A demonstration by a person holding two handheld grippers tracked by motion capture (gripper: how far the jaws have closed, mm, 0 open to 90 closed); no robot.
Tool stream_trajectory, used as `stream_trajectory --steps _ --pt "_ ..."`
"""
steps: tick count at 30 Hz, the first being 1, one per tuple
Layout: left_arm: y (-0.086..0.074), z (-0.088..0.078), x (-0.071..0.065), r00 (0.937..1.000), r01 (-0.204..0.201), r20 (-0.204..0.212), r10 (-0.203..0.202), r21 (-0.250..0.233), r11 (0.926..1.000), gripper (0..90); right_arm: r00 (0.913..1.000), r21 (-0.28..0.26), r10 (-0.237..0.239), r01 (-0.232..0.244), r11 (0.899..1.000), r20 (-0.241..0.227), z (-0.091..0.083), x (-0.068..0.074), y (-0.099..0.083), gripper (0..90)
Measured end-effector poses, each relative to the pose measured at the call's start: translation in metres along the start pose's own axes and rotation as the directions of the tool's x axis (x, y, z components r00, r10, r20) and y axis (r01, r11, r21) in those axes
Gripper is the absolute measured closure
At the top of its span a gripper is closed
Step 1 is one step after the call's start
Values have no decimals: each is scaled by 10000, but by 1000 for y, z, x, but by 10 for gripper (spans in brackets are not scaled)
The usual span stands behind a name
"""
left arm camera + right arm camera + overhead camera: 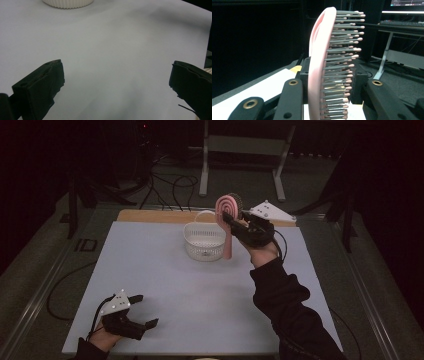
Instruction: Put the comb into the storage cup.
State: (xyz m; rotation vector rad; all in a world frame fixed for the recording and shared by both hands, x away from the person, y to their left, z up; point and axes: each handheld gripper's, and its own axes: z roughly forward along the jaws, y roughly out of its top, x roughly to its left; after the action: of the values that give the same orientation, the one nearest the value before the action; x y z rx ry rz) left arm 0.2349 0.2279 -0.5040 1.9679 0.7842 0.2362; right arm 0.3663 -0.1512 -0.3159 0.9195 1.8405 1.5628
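Overhead, the right hand-held gripper point(235, 222) clamps a pink hairbrush point(227, 215) beside the basket point(204, 241); the left hand-held gripper point(142, 311) gapes near the table's front edge.

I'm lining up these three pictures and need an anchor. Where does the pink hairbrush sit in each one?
High view: the pink hairbrush stands upright at upper centre, held by the right hand-held gripper, just right of the white basket.
Left gripper view: I can't find the brush here; the basket's ribbed wall crosses the top edge.
Right gripper view: the brush rises at centre between the jaws, bristles pointing right.
Shared landmark: the white table.
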Motion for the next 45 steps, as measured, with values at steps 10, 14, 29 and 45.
stream_trajectory --steps 10,14,29,45 --pt "0 0 1 10000 1 -5 -1 -8 10000 1 9996 -183 -228 231 9996 187 15 -5 8 645" --pt "0 -1 1 10000 -3 6 3 -56 10000 1 9992 -229 -328 333 9992 248 22 -8 10 645" --pt "0 -3 1 10000 -49 10 49 -133 9999 1 9978 -493 -567 583 9971 329 44 -17 16 645" --pt "0 -3 0 10000 25 86 -24 -180 9998 1 9964 -436 -827 834 9956 181 76 -21 1 645"
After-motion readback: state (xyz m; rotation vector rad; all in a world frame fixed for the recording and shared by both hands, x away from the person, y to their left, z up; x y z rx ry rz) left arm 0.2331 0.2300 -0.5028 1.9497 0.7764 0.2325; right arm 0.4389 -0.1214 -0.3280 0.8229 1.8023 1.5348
